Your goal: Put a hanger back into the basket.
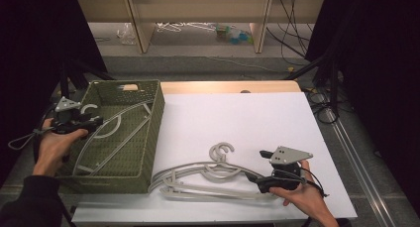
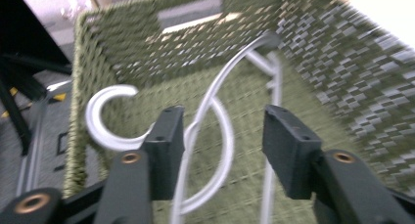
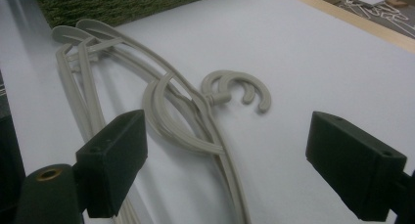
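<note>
Hangers (image 1: pixel 208 180), pale grey plastic, lie stacked with curved hooks.

A pale grey plastic hanger (image 2: pixel 205 136) lies tilted inside the green woven basket (image 1: pixel 148 138), its neck between the left gripper (image 2: pixel 222 136)'s parted jaws. Two stacked grey hangers (image 3: pixel 161 106) lie flat just ahead of the right gripper (image 3: pixel 225 155).

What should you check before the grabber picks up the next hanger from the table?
1. Right gripper open: ok, jaws wide apart.
2. Hangers on the table within reach: ok, just ahead of the jaws.
3. One hanger alone to grab: not ok, they lie stacked and tangled.
4. Left gripper let go of the hanger in the basket: ok, jaws open around it.
5. Room in the green basket: ok.
</note>
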The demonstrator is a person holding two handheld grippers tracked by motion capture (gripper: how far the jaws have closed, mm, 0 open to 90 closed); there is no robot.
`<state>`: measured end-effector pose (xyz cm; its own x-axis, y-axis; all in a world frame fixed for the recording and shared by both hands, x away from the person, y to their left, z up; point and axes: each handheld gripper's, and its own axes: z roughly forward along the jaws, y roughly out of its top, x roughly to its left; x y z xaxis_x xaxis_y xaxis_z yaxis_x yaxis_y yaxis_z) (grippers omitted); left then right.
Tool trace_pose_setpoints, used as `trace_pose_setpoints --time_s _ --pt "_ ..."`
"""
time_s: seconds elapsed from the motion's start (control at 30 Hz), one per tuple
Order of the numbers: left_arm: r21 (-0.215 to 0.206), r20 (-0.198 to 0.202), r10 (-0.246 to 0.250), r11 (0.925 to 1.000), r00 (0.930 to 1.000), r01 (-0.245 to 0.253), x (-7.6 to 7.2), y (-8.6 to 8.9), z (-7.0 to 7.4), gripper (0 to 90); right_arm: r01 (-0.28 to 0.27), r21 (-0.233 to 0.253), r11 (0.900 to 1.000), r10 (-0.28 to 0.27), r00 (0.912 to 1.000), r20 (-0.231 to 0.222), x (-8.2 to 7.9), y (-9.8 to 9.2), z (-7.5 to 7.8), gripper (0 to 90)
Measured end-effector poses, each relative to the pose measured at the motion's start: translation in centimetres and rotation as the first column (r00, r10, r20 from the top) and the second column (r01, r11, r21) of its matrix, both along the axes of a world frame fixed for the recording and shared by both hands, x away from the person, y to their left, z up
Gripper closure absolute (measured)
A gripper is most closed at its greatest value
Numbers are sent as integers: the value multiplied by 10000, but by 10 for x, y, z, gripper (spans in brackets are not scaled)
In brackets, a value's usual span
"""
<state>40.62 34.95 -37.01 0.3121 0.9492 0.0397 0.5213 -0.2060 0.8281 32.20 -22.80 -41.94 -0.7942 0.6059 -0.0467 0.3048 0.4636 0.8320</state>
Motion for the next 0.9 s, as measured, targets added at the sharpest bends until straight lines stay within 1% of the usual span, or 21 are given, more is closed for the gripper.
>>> trace_pose_setpoints --time_s 0.03,0.13,0.17,0.23,0.27,0.3,0.33,0.37,0.4,0.43,0.47,0.5,0.57,0.6,0.7,0.73,0.77,0.8,0.83,0.87,0.9 --pt "-311 88 139 9994 9999 -136 -6 -5 3 423 13 -19 10000 -14 10000 -64 -1 0 0 163" --pt "-619 474 -221 9978 9986 250 -21 -18 13 400 4 -7 10000 -4 10000 -32 0 0 -1 163" --pt "-816 543 -266 9962 9982 310 -27 -23 16 380 26 -4 10000 -26 10000 -54 0 0 -1 163" --pt "-1287 827 -482 9900 9954 586 -36 -34 20 351 -4 31 10000 5 10000 -55 1 -1 -2 163" --pt "-1418 946 -622 9870 9936 753 -41 -40 21 347 9 57 10000 -8 9999 -113 1 -1 -3 163" --pt "-1512 1060 -772 9841 9914 928 -45 -46 22 324 10 67 10000 -9 10000 -54 2 -1 -4 163" --pt "-1570 1278 -1063 9795 9861 1260 -52 -60 23 317 14 95 10000 -14 10000 -88 2 -1 -4 163" --pt "-1570 1278 -1063 9795 9861 1260 -52 -60 23 309 14 95 10000 -14 10000 -88 2 -1 -4 163" --pt "-1569 1358 -1230 9771 9831 1439 -56 -67 23 298 3 113 9999 -2 9999 -102 2 -2 -5 163" --pt "-1643 1438 -1417 9725 9794 1648 -59 -74 22 298 3 113 9999 -2 9999 -102 2 -2 -5 163" --pt "-1735 1557 -1795 9631 9714 2058 -64 -87 20 285 51 169 9998 -50 10000 -32 2 -2 -4 163" --pt "-1735 1557 -1795 9631 9714 2058 -64 -87 20 283 44 189 9998 -44 10000 -22 2 -3 -4 163" --pt "-1887 1681 -2069 9529 9638 2375 -70 -101 16 263 6 278 9996 -5 10000 -27 2 -4 -3 163" --pt "-1783 1768 -2407 9458 9544 2715 -75 -112 13 259 39 319 9995 -40 10000 23 2 -4 -2 163" --pt "-1461 2012 -3021 9314 9318 3335 -81 -129 4 235 90 371 9993 -92 9999 44 3 -5 -2 163" --pt "-1424 2043 -3099 9291 9286 3413 -84 -134 1 231 55 371 9993 -56 10000 28 3 -5 -2 163" --pt "-1548 2069 -3239 9209 9232 3578 -87 -140 -2 228 98 363 9993 -100 9999 52 3 -5 -2 163" --pt "-1548 2069 -3239 9209 9232 3578 -87 -140 -2 227 98 363 9993 -100 9999 52 3 -5 -2 163" --pt "-1298 2191 -3679 9070 9037 4007 -93 -150 -9 227 124 379 9992 -125 9999 36 2 -6 -2 163" --pt "-1298 2191 -3679 9070 9037 4007 -93 -150 -9 226 124 379 9992 -125 9999 36 2 -6 -2 163" --pt "-1465 2119 -3780 8995 9012 4117 -100 -159 -16 218 203 398 9990 -206 9998 64 2 -6 -2 162"
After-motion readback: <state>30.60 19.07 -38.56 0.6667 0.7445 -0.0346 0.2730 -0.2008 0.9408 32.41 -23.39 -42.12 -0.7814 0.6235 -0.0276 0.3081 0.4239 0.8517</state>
